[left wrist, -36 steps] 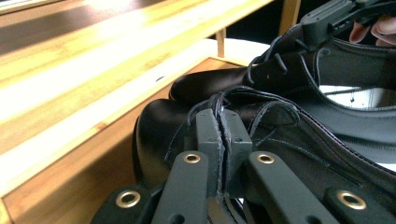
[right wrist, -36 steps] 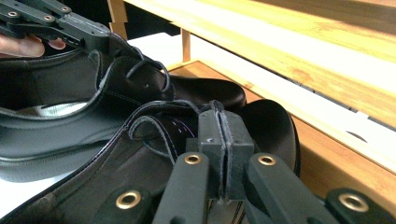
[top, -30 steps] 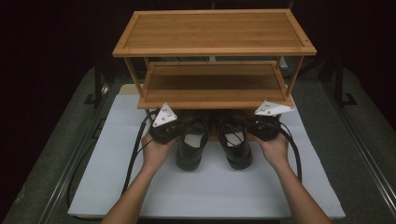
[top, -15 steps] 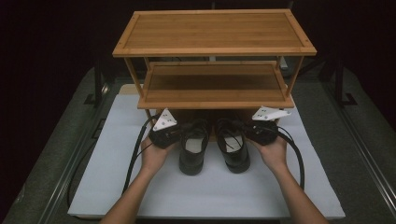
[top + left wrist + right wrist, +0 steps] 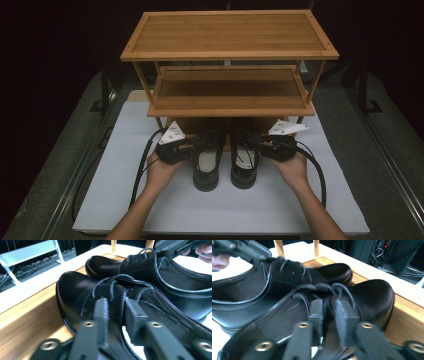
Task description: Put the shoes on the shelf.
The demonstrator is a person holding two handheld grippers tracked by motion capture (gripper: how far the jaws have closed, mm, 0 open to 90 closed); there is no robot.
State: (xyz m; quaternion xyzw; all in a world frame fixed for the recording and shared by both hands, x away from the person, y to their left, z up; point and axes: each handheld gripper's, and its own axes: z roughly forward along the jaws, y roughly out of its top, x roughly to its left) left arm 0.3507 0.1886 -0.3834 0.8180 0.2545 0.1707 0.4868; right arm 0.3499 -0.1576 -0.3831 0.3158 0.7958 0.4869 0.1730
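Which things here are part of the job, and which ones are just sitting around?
Part of the job:
- left shoe
- right shoe
- left tongs, jaws just opening at the left shoe's laces
- right tongs, jaws just opening at the right shoe's laces
- wooden rack, toes on its bottom board

Just sitting around:
- white mat

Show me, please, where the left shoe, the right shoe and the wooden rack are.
left shoe (image 5: 205, 167): high view, on its opening, behind the laces.
right shoe (image 5: 244, 165): high view, on its opening, behind the laces.
wooden rack (image 5: 227, 37): high view, on the middle of its top shelf.
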